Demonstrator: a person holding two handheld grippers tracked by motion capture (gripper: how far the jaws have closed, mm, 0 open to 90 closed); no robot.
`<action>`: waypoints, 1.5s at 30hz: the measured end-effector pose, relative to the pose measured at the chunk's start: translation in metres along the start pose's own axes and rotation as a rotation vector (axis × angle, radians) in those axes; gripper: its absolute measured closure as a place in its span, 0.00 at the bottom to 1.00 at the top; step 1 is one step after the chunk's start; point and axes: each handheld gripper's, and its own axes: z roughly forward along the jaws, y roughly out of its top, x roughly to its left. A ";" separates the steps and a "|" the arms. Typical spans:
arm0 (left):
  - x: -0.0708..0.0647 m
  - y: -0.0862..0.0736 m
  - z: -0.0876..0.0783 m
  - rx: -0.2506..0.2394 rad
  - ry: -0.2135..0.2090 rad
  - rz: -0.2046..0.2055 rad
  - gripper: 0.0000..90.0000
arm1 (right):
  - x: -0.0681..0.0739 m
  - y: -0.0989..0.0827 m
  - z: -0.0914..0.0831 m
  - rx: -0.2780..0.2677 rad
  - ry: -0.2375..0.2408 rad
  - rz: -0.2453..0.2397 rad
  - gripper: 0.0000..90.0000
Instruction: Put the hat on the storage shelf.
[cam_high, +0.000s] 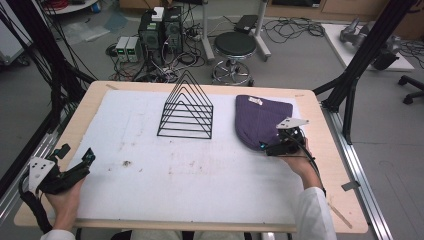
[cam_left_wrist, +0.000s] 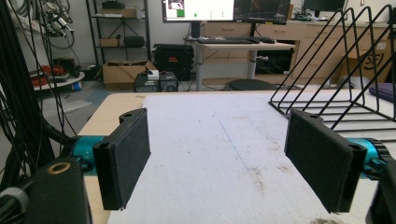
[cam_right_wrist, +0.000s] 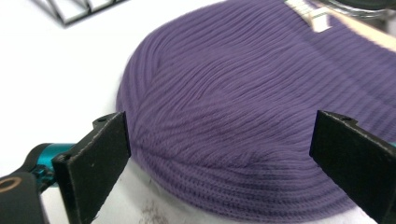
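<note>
A white foam mat (cam_high: 200, 175), lightly stained, was laid over a wooden table (cam_high: 330, 165), with computers, cables and a stool seen on the grey floor behind. A purple ribbed knit beanie (cam_high: 257, 120) lay flat at the mat's far right, a small tag near its edge. The right gripper (cam_high: 270, 146) was held released, jaws spread just over the beanie's rounded crown. A black wire file rack (cam_high: 186, 107) stood just left. The left gripper (cam_high: 75, 160) rested open, well apart
</note>
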 end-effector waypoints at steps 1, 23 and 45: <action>0.000 0.000 0.000 0.000 0.000 0.000 0.25 | 0.000 0.000 0.000 0.000 0.000 0.000 0.05; -0.003 -0.001 0.002 0.013 -0.013 0.004 0.25 | -0.002 -0.004 0.014 0.128 0.092 -0.231 0.06; -0.008 -0.002 0.005 0.012 -0.040 -0.001 0.25 | -0.022 -0.006 0.028 0.163 0.053 0.030 0.54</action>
